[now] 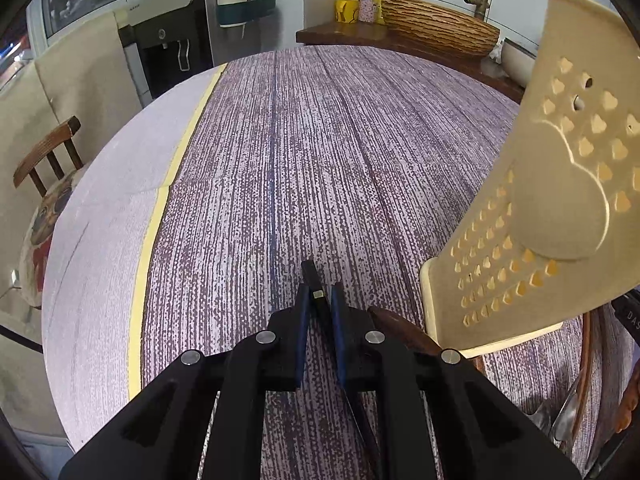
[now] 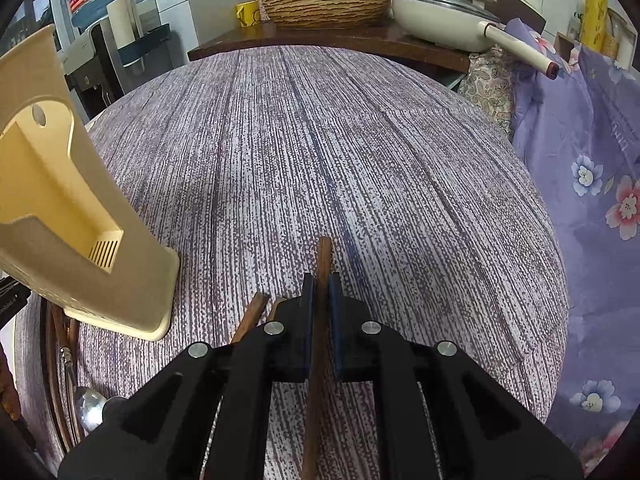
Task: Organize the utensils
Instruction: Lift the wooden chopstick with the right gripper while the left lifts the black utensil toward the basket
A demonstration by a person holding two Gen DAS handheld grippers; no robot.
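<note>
Where cloth runs bare: holder (image 2: 132,280) edge

Right claw (image 2: 320,280) tight around a brown chopstick (image 2: 322,264) above the striped tablecloth (image 2: 320,152), cream utensil holder (image 2: 60,200) alongside.

My left black plastic gripper (image 1: 320,300) has blue pads (image 1: 303,336) on a black square-ended utensil handle (image 1: 310,274). My right black plastic gripper (image 2: 320,286), blue-padded too, pinches a brown wooden chopstick (image 2: 323,264). The tablecloth (image 1: 320,152) under both is pale lilac, streaked with dark purple speckled lines, with a yellow band (image 1: 154,216) at its left. The cream plastic utensil holder (image 1: 560,184) carries heart-shaped cut-outs. Far off sits a tan ribbed woven basket (image 2: 326,0); right, lavender cloth with pink and blue flowers (image 2: 588,184).
</note>
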